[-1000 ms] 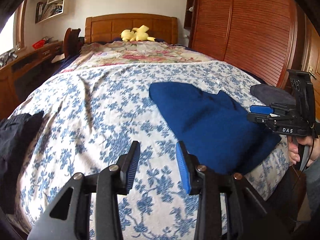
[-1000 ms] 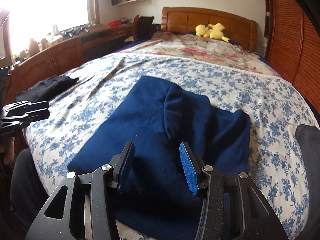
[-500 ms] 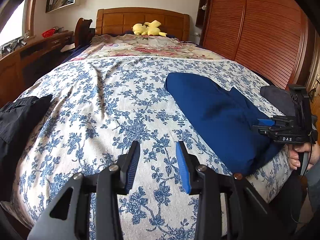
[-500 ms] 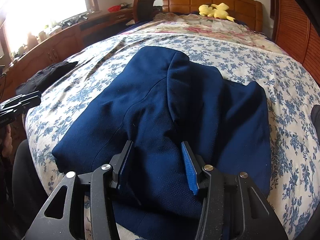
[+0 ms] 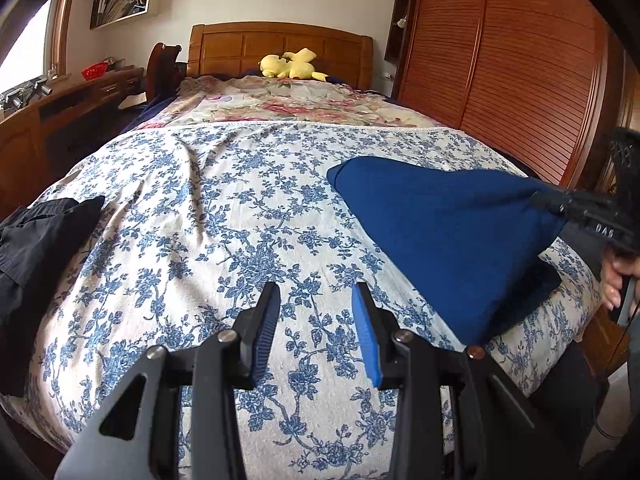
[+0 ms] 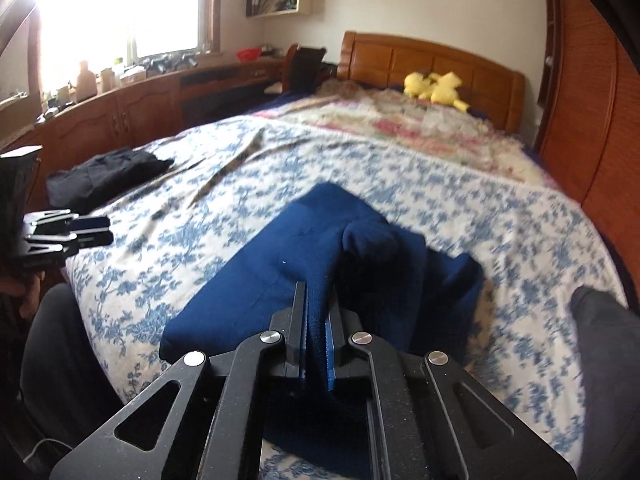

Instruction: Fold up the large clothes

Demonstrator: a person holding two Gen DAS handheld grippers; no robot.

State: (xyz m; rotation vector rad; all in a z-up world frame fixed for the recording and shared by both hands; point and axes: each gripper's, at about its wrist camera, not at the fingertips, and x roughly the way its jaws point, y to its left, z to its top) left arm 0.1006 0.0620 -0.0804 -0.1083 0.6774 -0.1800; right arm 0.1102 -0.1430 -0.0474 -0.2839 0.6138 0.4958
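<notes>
The right gripper (image 6: 316, 336) has just been closing and now pinches a ridge of the dark blue knitted garment (image 6: 280, 280), its jaws nearly together with cloth between them. From that pinch the garment stretches away up the blue-and-white floral bedspread (image 6: 500, 220), its long axis roughly in line with the fingers, the near part tented off the bed.

The left gripper (image 5: 316, 332) hangs partly open over bare bedspread, holding nothing; the garment lies to its right, well apart. The right hand is plainly the nearer one. Farther left lies a black crumpled garment (image 5: 36, 236).
</notes>
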